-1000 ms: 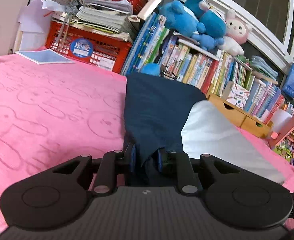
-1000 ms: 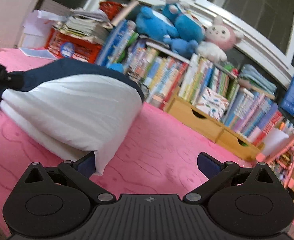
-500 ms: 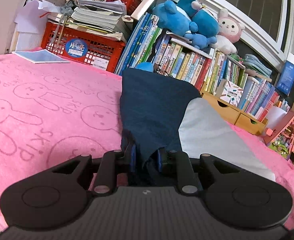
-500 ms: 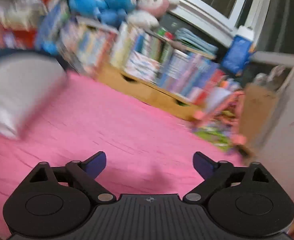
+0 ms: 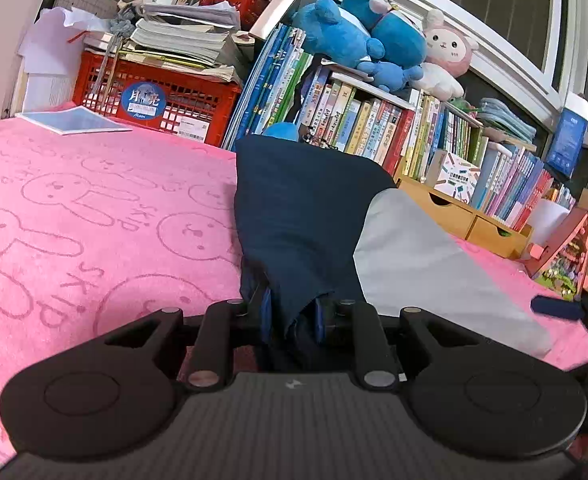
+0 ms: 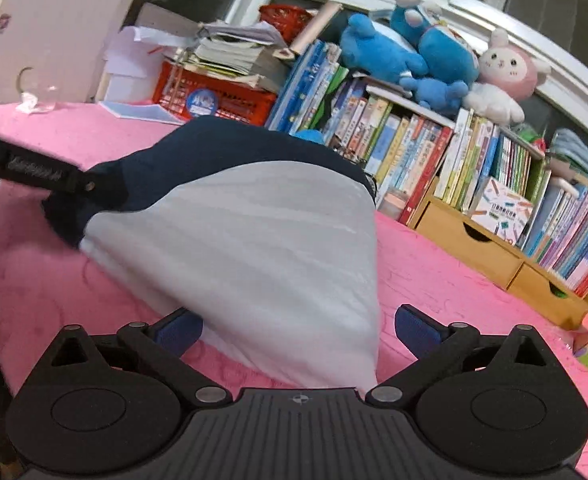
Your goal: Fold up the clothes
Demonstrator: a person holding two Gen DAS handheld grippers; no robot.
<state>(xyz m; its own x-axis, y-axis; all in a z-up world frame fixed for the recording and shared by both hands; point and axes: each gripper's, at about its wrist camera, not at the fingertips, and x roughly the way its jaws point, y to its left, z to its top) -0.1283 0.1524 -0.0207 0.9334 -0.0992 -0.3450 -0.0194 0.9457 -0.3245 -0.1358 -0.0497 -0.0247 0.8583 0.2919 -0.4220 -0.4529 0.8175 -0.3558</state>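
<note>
Half a second ago your right gripper [image 6: 298,330] was swung away toward the bookshelf side with nothing between its fingers; now it has come back to the garment [image 6: 253,240], jaws spread wide, with the white corner of the cloth lying between the two blue pads [image 6: 416,330] but not pinched. Your left gripper [image 5: 291,316] has not shifted: it stays clamped on a bunched navy fold, and it shows in the right wrist view as a dark bar [image 6: 41,172] at the garment's left end.

The pink towel [image 5: 93,220] carrying the garment has wide bare room on its left side, out to the blue booklet [image 5: 73,122] and the red crate [image 5: 153,100] at its far edge. On the right, bare pink runs to the wooden drawer unit [image 6: 482,248] and the row of books [image 5: 374,124] along the far edge.

The garment lies along the middle of the towel, reaching from both grippers toward the far edge. Its navy part [image 5: 302,208] lies to the left, its white part [image 5: 426,264] to the right, and the white cloth humps up in soft ripples with a doubled edge on its left.
</note>
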